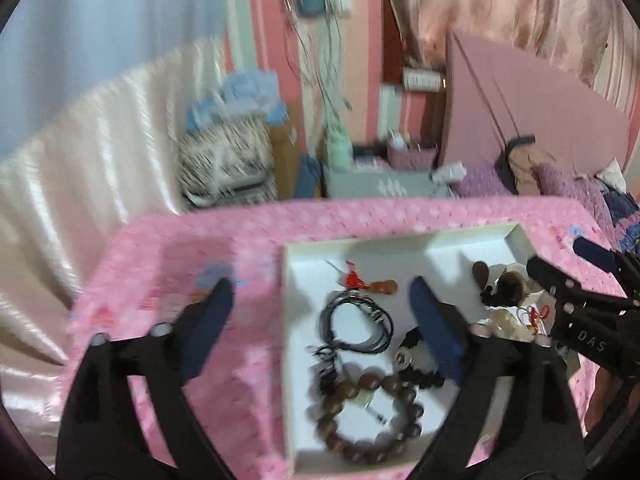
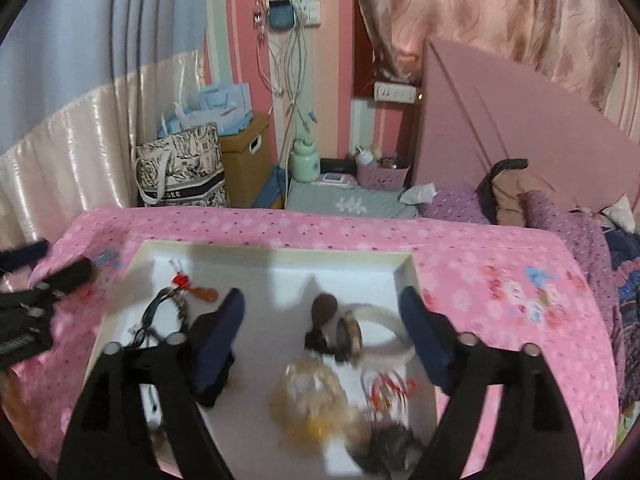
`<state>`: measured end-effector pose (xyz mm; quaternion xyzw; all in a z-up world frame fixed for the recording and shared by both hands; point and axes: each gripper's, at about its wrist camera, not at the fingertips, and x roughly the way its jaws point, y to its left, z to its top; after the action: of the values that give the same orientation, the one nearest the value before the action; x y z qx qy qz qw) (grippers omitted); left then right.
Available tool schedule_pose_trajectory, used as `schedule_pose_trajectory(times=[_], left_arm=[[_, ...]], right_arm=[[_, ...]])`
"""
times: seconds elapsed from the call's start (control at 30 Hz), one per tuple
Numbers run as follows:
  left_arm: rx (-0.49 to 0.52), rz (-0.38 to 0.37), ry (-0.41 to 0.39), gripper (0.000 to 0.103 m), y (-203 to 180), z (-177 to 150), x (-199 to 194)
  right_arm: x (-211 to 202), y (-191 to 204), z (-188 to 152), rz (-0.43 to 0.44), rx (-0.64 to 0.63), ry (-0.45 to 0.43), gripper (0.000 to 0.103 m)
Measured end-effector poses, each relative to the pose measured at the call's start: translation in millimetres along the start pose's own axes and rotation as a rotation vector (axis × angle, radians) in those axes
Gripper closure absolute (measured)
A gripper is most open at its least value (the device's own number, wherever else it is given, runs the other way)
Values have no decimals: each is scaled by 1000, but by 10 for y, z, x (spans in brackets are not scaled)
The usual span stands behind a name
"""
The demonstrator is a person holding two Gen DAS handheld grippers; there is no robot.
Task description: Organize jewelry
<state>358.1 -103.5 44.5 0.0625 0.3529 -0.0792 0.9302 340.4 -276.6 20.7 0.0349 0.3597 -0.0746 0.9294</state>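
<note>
One white tray [image 1: 516,236] on pink desk [image 1: 180,248]: one brown bead bracelet [image 1: 372,420] at 6 o'clock, one black cord necklace [image 1: 360,320]. Left claw [image 1: 320,320] and right claw [image 2: 320,332] released, empty.

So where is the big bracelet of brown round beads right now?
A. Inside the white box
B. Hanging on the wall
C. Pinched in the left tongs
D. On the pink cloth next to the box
A: the brown bead bracelet lies on the floor of the white box, near the black cords, and the open left tongs hold nothing.
</note>
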Motion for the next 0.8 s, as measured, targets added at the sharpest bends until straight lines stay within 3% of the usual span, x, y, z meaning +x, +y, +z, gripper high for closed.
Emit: schedule_pose_trajectory(times=[0.07,0.17,0.37,0.5,0.67,0.8], left_arm=[[26,20,-57,3,1,-123,-346],[73,4,-73,3,-29,-332,-723],[26,-18,-88,3,97,-773,-1236],[4,34,-122,3,147,-1061,-1434],[-80,20,-133,3,295,-1433,-1539],[-118,25,-180,3,336,-1727,-1529]], right_arm=[[-212,-9,-112,-4,-1,-21,11],[-497,16,-273,-29,-9,-49,8],[-1046,21,-606,-34,14,-90,4],[-1334,78,-896,-41,11,-122,2],[-1477,74,-1262,-48,31,-149,2],[-1412,18,-1481,-17,76,-97,2]])
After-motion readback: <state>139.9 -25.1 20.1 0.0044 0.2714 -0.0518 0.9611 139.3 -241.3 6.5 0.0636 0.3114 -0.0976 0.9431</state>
